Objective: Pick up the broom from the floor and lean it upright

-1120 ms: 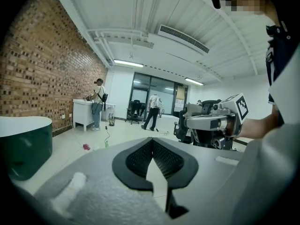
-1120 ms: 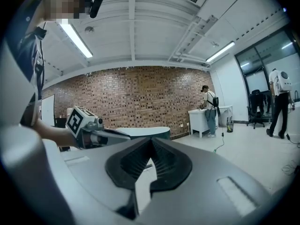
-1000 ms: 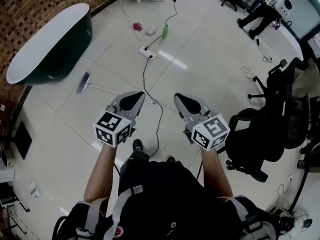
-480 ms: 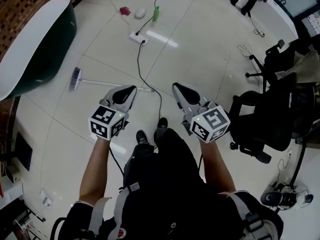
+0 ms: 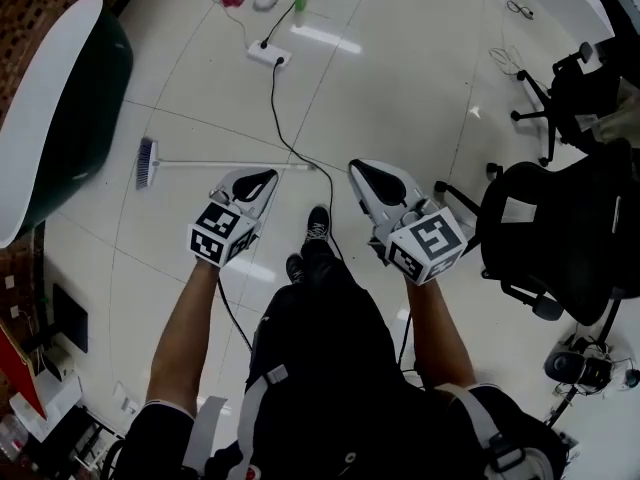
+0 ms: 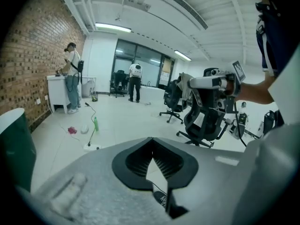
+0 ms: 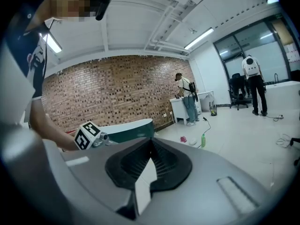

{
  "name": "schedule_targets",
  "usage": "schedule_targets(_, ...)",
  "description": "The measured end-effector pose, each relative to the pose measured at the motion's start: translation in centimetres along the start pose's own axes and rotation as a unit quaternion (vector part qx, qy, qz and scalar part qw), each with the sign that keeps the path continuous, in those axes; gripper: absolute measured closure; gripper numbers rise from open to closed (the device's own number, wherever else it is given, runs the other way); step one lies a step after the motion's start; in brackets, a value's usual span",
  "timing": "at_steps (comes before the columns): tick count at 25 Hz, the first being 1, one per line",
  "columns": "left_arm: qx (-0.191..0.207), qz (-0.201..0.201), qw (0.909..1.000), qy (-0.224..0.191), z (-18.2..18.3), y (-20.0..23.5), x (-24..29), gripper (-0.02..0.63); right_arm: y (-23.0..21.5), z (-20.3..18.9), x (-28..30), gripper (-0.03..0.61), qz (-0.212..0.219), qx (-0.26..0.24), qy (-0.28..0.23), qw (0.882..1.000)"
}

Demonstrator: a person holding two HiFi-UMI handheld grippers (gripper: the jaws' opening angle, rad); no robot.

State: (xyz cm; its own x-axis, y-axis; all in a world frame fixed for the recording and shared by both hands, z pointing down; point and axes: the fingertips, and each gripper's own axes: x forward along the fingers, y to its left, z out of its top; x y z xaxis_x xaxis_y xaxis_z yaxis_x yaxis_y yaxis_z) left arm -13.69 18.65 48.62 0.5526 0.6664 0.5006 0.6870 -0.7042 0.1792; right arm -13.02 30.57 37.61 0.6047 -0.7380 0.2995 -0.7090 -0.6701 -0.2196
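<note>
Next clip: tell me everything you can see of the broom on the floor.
The long-handled broom has a thin pale handle and a small flat head with greyish bristles. It lies flat on the white tiled floor, its head toward the dark green tub and its handle end by the black cable. Nothing holds it. The shut left tool hangs beside the handle.

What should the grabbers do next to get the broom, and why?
Probably open the jaws of the left gripper and lower it to the broom: it lies flat on the floor just beyond, and those jaws are shut and empty.
</note>
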Motion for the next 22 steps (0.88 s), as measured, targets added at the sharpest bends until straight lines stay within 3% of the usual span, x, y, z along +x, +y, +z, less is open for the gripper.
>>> schedule_targets(10,0.024,-0.08,0.9928,0.086,-8.9,3.8,13.9,0.612,-11.0,-8.8,5.4,0.572,-0.041,0.036,-0.015,0.998)
schedule_targets(22,0.087,-0.156,0.9686,0.173,-31.8,8.5,29.1,0.612,-15.4,-23.5,10.6,0.572,-0.092,0.056,-0.009,0.994)
